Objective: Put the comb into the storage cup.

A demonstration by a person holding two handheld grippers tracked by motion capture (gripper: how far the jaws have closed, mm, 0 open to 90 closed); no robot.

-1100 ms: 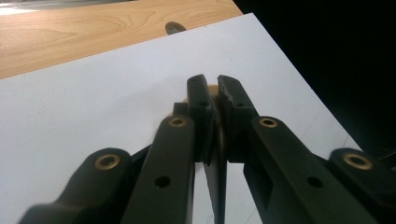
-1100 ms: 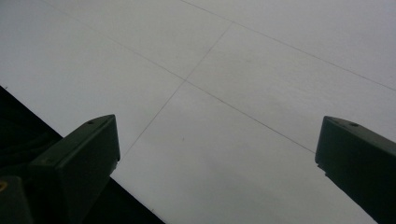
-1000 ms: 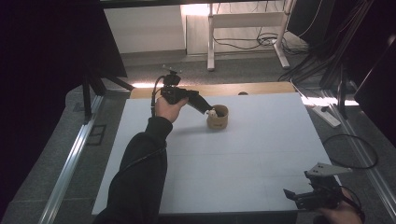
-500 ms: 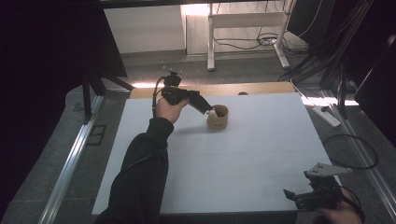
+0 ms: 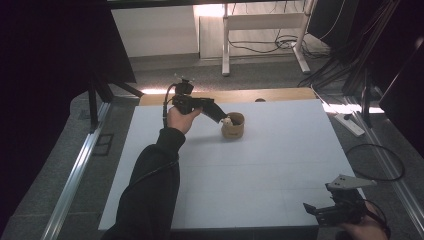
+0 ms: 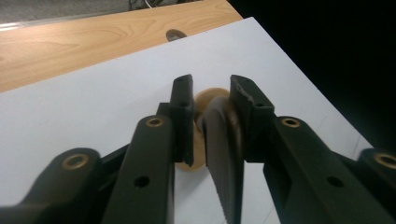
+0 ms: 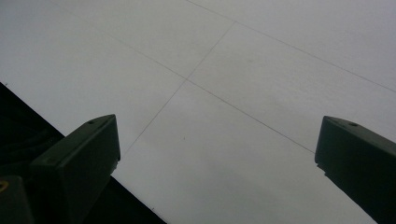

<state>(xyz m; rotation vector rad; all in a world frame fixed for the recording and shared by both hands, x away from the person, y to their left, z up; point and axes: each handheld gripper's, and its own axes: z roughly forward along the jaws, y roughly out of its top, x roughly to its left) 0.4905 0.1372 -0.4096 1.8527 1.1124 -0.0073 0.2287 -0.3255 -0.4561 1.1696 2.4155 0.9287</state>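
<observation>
A small tan cup [image 5: 233, 128] stands on the white table [image 5: 250, 175] near its far edge, with a small white thing [image 5: 227, 121] at its rim. My left gripper [image 5: 224, 119] reaches down to the cup's left rim from the left. In the left gripper view the left gripper [image 6: 211, 88] has a dark serrated strip [image 6: 223, 154] between its jaws, with the cup [image 6: 208, 95] behind it. The jaws have just been opening, and a gap shows beside the left pad. My right gripper [image 5: 312, 210] rests at the near right corner. In its own view the right gripper [image 7: 217, 135] stands wide open over bare table.
A wooden strip [image 5: 225, 95] with a round hole [image 5: 259, 100] runs along the table's far edge. Beyond it are floor cables and a desk frame [image 5: 260, 30]. A power strip [image 5: 350, 125] and a cable loop [image 5: 375, 160] lie off the right side.
</observation>
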